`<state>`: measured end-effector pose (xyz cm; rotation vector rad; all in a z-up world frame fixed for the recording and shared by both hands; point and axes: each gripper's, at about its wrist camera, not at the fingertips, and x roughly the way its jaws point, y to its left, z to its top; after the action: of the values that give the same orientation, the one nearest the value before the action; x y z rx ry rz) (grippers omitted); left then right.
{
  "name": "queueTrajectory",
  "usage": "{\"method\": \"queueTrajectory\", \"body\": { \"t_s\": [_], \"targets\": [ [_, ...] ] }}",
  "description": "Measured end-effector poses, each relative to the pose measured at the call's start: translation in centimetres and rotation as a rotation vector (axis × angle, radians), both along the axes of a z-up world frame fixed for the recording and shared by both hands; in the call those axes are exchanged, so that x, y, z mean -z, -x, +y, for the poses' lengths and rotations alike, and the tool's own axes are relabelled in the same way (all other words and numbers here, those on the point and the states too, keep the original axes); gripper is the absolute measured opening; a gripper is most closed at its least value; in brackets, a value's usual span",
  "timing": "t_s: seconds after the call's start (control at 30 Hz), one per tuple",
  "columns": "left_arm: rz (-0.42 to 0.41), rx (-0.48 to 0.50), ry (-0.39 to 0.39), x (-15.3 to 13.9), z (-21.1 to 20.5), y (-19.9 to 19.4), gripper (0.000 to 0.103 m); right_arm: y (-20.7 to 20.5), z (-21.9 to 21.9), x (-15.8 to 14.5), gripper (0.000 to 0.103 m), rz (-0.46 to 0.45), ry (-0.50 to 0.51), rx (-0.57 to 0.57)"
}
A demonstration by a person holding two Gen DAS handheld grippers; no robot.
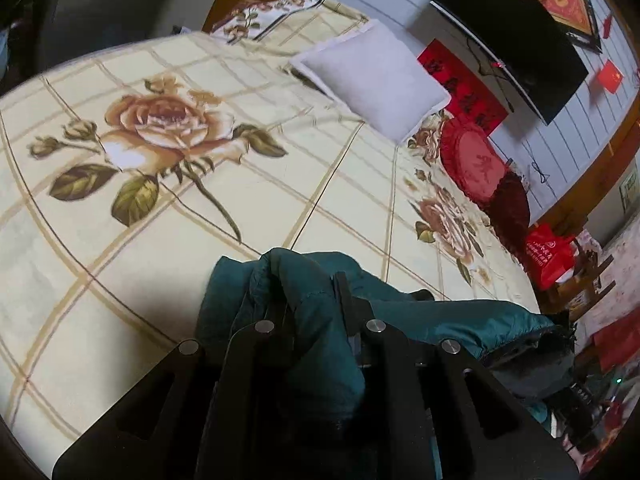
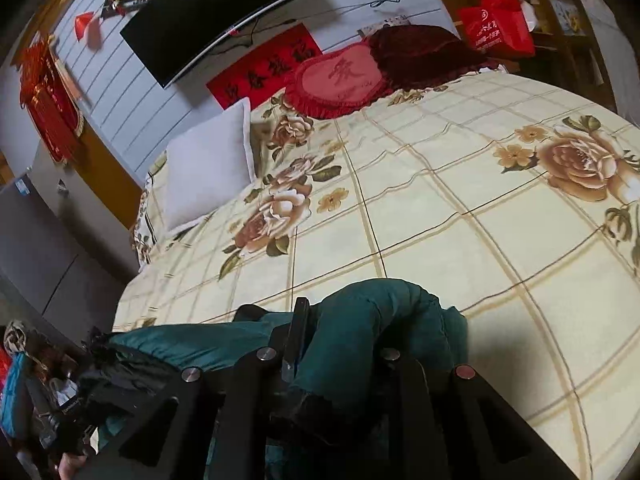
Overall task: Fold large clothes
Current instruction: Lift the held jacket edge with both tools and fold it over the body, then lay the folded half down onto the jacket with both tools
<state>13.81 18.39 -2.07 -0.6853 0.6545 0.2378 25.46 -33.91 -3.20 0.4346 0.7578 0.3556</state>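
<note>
A teal padded jacket (image 1: 320,320) with a dark lining hangs between my two grippers above a bed. My left gripper (image 1: 310,292) is shut on a bunched fold of the jacket; the cloth bulges over its fingers and trails off to the right. In the right wrist view the same jacket (image 2: 360,332) bulges between the fingers of my right gripper (image 2: 344,320), which is shut on it; the cloth trails off to the left toward a dark furry edge (image 2: 100,344). The fingertips are mostly hidden by the fabric.
The bed (image 1: 160,208) has a cream checked cover with rose prints. A white pillow (image 1: 372,80), a red round cushion (image 1: 476,164) and a dark red cushion (image 2: 424,52) lie by the wall. A black TV (image 2: 216,12) hangs above. A red bag (image 1: 548,256) stands beside the bed.
</note>
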Motion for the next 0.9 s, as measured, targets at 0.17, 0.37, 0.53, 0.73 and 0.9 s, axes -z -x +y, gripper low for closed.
{"method": "queueTrajectory", "body": {
  "t_s": [0.17, 0.37, 0.53, 0.73, 0.9],
  "targets": [
    [-0.002, 0.013, -0.012, 1.3, -0.3, -1.4, 0.014, -2.0, 0.3, 2.1, 0.015, 0.036, -0.016, -0.005],
    [-0.015, 0.015, 0.016, 1.9, 0.0, -1.7, 0.015, -3.7, 1.3, 3.2, 0.015, 0.062, 0.005, -0.029],
    [0.026, 0.04, 0.085, 1.4, 0.8, -2.0, 0.016, -3.5, 0.9, 2.7, 0.021, 0.098, -0.015, -0.033],
    [0.061, 0.132, 0.11, -1.9, 1.6, -2.0, 0.034, -2.5, -2.0, 0.4, 0.069, 0.211, -0.291, -0.037],
    [-0.063, 0.182, 0.071, -7.1, 1.7, -0.3, 0.103, -0.2, -3.5, -3.6, 0.082, 0.128, -0.393, -0.029]
  ]
}}
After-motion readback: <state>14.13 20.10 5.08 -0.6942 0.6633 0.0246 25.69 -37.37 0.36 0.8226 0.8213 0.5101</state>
